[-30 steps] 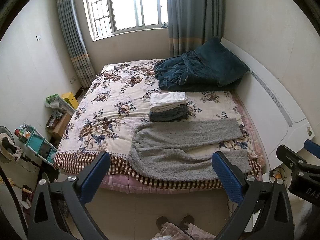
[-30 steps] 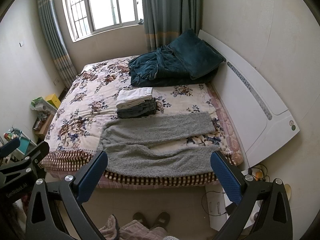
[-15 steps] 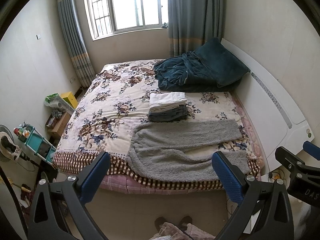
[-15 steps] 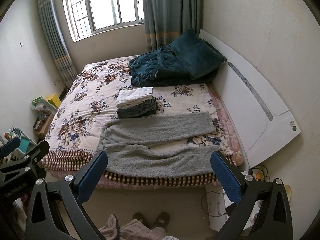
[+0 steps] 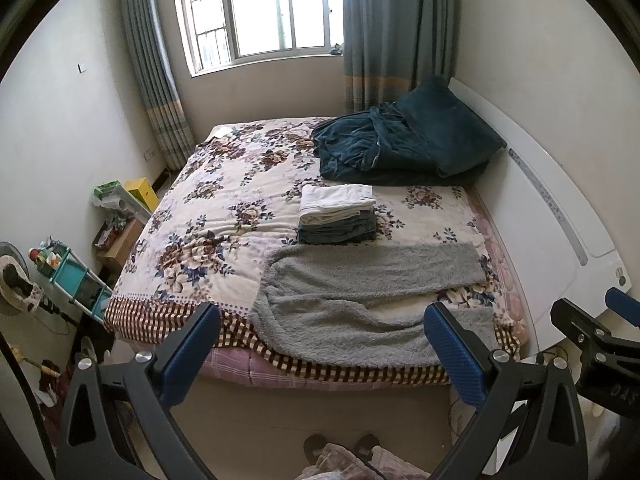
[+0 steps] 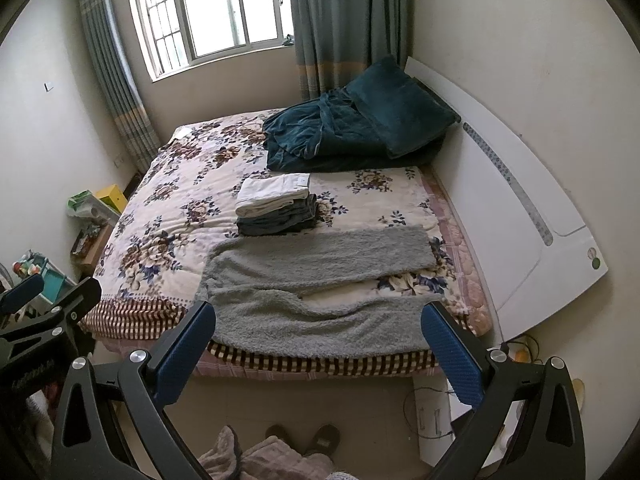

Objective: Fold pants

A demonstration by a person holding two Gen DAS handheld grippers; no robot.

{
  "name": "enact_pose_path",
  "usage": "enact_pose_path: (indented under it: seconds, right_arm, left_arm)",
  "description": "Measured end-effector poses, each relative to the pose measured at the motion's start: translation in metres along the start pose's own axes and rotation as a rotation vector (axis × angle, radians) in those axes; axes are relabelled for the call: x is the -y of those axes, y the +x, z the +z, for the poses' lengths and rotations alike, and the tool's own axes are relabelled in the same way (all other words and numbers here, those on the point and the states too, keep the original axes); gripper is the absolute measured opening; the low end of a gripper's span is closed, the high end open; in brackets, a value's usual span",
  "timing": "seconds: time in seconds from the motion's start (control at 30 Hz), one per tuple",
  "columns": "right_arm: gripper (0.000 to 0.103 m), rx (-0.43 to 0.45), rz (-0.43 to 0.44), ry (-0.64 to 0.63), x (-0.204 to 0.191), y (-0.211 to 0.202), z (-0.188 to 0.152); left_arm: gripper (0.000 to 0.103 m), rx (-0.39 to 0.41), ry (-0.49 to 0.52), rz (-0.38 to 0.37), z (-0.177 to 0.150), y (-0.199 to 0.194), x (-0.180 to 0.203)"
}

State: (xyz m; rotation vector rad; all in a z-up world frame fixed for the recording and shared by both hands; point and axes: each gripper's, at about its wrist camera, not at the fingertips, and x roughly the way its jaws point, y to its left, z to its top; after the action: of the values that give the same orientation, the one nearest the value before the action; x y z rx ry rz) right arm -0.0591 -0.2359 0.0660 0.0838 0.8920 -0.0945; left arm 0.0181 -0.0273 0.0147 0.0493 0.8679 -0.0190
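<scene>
Fuzzy grey pants [image 5: 360, 300] flat on quilted floral bedspread [image 5: 224, 216]

Colours as I see them: pants [image 5: 360, 300] are plain grey fleece. Bedspread [image 5: 224, 216] is cream with brown-and-blue florals — its border [image 5: 152, 316] is brown-and-white check. Folded stack [image 5: 338, 214]: white on top, dark grey-blue below. Robe [image 5: 372, 148] and pillow [image 5: 448, 124] are deep teal. Curtains [image 5: 396, 24] are grey-blue with a tan band. Headboard [image 5: 560, 220] is white. My gripper pads [image 5: 454, 356] — blue.
</scene>
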Motion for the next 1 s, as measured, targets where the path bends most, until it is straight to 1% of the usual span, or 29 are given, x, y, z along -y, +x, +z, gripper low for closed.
enact_pose_path:
  seconds: [0.07,0.2,0.3,0.4,0.47,0.5,0.53,0.63,0.7,0.8,0.83,0.87,0.93,1.0]
  right_arm:
    - [0.103,0.004,0.0,0.002,-0.001,0.0,-0.003]
    - [0.103,0.019,0.001,0.001,0.005,0.02,0.009]
    - [0.103,0.031,-0.019,0.002,0.009,0.04,0.017]
    - [0.103,0.014,-0.046,0.026,0.014,0.076,0.028]
    - [0.103,-0.008,-0.055,0.043,0.019,0.111,0.037]
    - [0.103,-0.021,-0.076,0.046,0.019,0.126,0.04]
    - [0.103,-0.029,-0.079,0.047,0.023,0.138,0.044]
    - [0.103,-0.06,-0.121,0.063,0.032,0.194,0.058]
    - [0.103,-0.089,-0.142,0.084,0.036,0.232,0.067]
    - [0.103,-0.171,-0.159,0.132,0.045,0.303,0.083]
    - [0.103,-0.188,-0.161,0.139,0.048,0.319,0.088]
    - [0.103,-0.21,-0.164,0.143,0.051,0.343,0.093]
    - [0.103,-0.262,-0.18,0.155,0.056,0.392,0.104]
    - [0.103,-0.28,-0.188,0.172,0.066,0.437,0.113]
  left_arm:
    - [0.103,0.0,-0.019,0.011,0.004,0.006,0.003]
    - [0.103,0.022,-0.062,0.06,0.009,0.029,0.007]
    - [0.103,0.033,-0.081,0.121,0.016,0.057,0.009]
    - [0.103,0.001,-0.095,0.145,0.025,0.093,0.007]
    - [0.103,-0.034,-0.09,0.142,0.034,0.123,0.008]
    - [0.103,-0.047,-0.083,0.149,0.037,0.136,0.01]
    - [0.103,-0.062,-0.07,0.149,0.041,0.152,0.013]
    - [0.103,-0.108,-0.036,0.148,0.051,0.202,0.022]
    - [0.103,-0.148,-0.017,0.134,0.06,0.238,0.028]
    - [0.103,-0.207,0.012,0.102,0.076,0.298,0.039]
    - [0.103,-0.219,0.019,0.099,0.079,0.311,0.041]
    - [0.103,-0.247,0.026,0.083,0.085,0.336,0.044]
    - [0.103,-0.289,0.031,0.066,0.095,0.372,0.049]
    - [0.103,-0.323,0.036,0.038,0.103,0.409,0.055]
